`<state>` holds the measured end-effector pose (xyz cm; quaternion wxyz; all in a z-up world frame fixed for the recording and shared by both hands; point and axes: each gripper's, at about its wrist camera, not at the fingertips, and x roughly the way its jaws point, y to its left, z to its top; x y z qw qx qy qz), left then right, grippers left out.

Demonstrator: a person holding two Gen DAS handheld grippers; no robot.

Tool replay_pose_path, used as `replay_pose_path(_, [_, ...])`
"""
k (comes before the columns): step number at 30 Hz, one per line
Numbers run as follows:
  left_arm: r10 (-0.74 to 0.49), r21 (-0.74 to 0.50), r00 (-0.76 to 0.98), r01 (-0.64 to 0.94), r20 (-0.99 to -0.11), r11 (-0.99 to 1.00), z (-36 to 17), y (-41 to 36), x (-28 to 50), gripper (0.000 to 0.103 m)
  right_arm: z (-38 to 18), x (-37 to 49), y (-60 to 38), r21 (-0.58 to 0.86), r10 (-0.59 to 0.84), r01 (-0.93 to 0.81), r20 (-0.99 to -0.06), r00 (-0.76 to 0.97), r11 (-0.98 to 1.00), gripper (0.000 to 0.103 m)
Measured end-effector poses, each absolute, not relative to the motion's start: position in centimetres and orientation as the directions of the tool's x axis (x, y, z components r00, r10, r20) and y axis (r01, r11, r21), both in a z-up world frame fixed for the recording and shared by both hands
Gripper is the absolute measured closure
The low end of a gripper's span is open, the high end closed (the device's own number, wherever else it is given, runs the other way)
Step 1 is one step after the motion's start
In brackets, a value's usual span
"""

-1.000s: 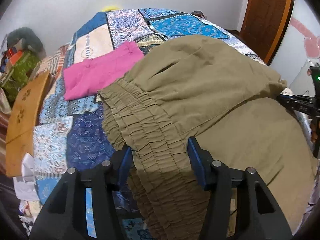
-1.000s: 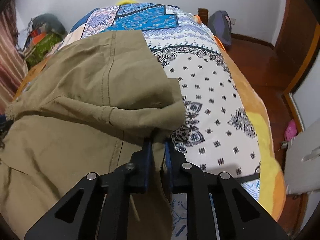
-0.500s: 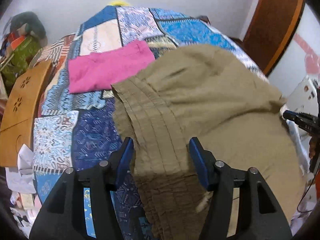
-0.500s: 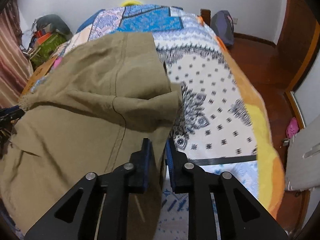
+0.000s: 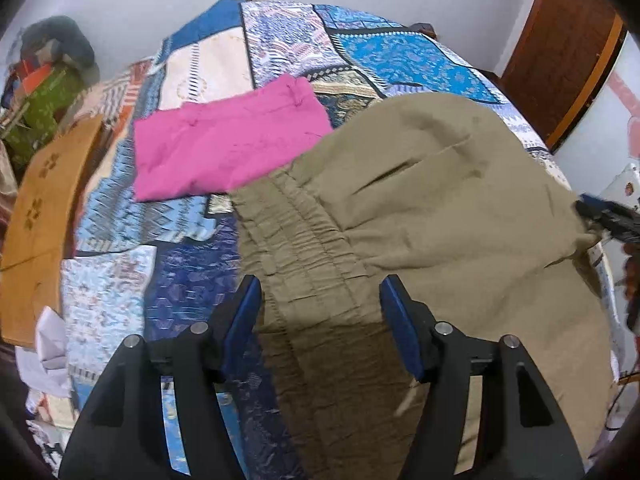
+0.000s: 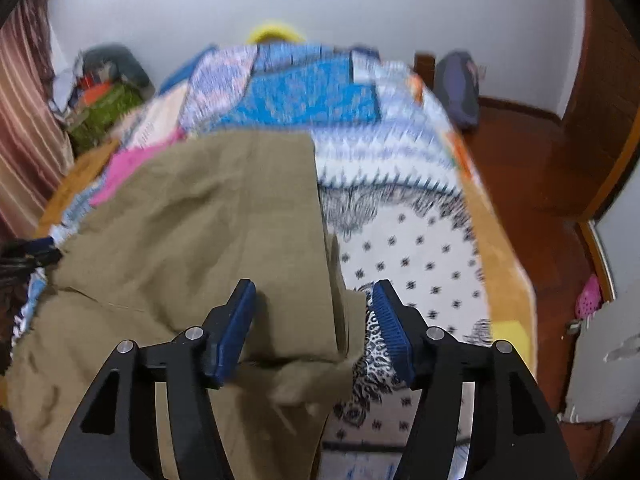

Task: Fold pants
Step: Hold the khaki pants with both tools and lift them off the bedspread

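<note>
Olive-green pants (image 5: 432,216) lie folded over on the patchwork bedspread, with the gathered elastic waistband (image 5: 304,248) toward me in the left wrist view. My left gripper (image 5: 320,312) is open, its blue pads either side of the waistband, holding nothing. In the right wrist view the pants (image 6: 208,232) lie at the left and centre, their folded edge running toward me. My right gripper (image 6: 312,316) is open just above that edge, holding nothing. The right gripper's tip shows at the far right of the left wrist view (image 5: 608,216).
A folded pink garment (image 5: 224,148) lies on the bedspread (image 5: 400,56) beyond the waistband. A wooden board (image 5: 40,216) stands at the bed's left side. Clutter is piled in the far left corner (image 6: 100,96). A wooden floor (image 6: 532,168) and a door are on the right.
My right gripper was shut on the pants' folded edge and has opened and let it go. The fabric has dropped onto the bed. My left gripper stays open over the waistband.
</note>
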<state>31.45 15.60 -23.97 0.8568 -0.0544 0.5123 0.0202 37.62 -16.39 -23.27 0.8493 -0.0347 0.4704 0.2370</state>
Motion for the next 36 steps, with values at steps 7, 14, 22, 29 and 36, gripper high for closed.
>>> replay_pose_path(7, [0.06, 0.041, 0.504, -0.049, -0.862, 0.998, -24.6, 13.7, 31.8, 0.049, -24.6, 37.6, -14.5, 0.163, 0.399, -0.501, -0.82, 0.409, 0.85, 0.078])
replay_pose_path(14, [0.224, 0.221, 0.545, -0.073, -0.808, 0.973, -24.6, 12.6, 32.2, 0.053, -24.5, 37.4, -14.0, 0.055, 0.323, -0.493, -0.817, 0.478, 0.868, 0.084])
replay_pose_path(22, [0.154, 0.134, 0.518, -0.076, -0.841, 0.988, -24.9, 14.0, 32.1, 0.046, -23.9, 37.0, -15.1, 0.091, 0.322, -0.446, -0.82, 0.474, 0.89, 0.084])
replay_pose_path(29, [0.16, 0.139, 0.588, -0.082, -0.793, 0.987, -20.8, 14.5, 30.7, 0.047, -20.5, 35.9, -14.7, -0.055, 0.257, -0.471, -0.779, 0.572, 0.881, 0.084])
replay_pose_path(36, [0.19, 0.127, 0.608, -0.146, -0.771, 0.981, -19.0, 18.3, 32.6, 0.035, -18.1, 38.4, -14.4, -0.078, 0.249, -0.462, -0.757, 0.604, 0.883, 0.08])
